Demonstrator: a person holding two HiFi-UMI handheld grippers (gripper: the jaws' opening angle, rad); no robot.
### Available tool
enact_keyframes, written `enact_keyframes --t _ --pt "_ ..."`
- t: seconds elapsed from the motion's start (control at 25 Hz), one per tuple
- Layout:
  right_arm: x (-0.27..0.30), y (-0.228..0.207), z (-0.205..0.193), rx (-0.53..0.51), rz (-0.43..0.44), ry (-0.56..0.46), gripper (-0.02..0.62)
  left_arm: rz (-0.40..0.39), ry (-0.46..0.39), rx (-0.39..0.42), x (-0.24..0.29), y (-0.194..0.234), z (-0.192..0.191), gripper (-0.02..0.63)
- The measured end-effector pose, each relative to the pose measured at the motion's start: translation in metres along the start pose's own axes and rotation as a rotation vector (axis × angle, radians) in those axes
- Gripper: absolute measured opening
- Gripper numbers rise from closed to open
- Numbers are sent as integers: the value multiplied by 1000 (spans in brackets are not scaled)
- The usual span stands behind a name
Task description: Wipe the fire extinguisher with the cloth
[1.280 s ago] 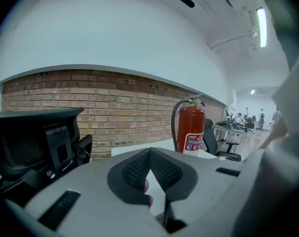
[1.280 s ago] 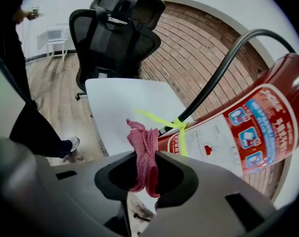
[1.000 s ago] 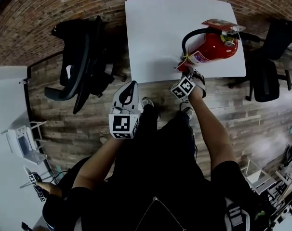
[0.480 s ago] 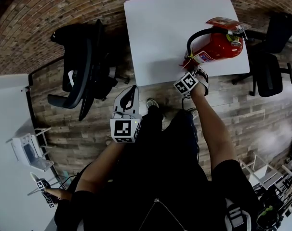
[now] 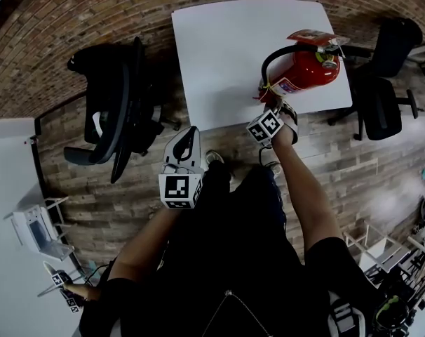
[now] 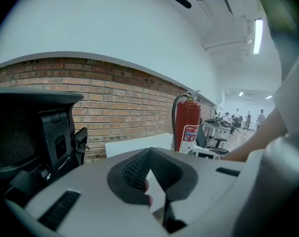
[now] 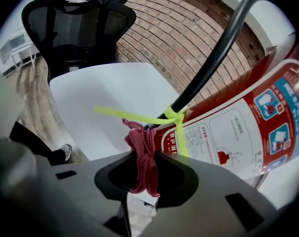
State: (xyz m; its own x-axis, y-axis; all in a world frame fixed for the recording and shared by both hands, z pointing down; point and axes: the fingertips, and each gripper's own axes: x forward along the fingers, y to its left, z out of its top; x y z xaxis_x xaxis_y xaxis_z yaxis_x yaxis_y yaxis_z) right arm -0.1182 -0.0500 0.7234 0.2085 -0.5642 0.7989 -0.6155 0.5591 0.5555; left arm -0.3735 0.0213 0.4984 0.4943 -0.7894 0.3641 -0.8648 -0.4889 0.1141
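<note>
Wiping looks barely begun: the right gripper pinches the cloth against the fire extinguisher, at 1 o'clock on the counter. The left gripper waits, jaws pressed together.

Red fire extinguisher stands upright on white table, bunched pink cloth against its side

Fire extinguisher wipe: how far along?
Done: the cloth is gripped in the right tool. In hand: it sits against the lower body of the fire extinguisher, by the label and yellow tie. Left: the rest of the body; wiped areas cannot be told apart. The left tool is shut and empty.
</note>
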Motion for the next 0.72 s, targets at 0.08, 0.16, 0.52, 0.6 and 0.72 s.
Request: enact_keyframes --t 0.08,0.16,0.52,0.6,0.72 --pt "-6 -4 2 2 -6 -5 103 -6 -6 -1 1 -2 2 31" --pt "-12 -8 4 3 -13 -11 103 -11 -12 -1 2 -3 4 31" --pt "-34 -25 10 9 -61 -33 103 -34 -33 -1 6 -8 12 29" --pt "-41 -30 13 14 -63 -38 103 -38 -38 1 6 -8 14 29" --pt "-48 -34 15 24 -62 -37 103 -42 -44 1 6 -9 16 29"
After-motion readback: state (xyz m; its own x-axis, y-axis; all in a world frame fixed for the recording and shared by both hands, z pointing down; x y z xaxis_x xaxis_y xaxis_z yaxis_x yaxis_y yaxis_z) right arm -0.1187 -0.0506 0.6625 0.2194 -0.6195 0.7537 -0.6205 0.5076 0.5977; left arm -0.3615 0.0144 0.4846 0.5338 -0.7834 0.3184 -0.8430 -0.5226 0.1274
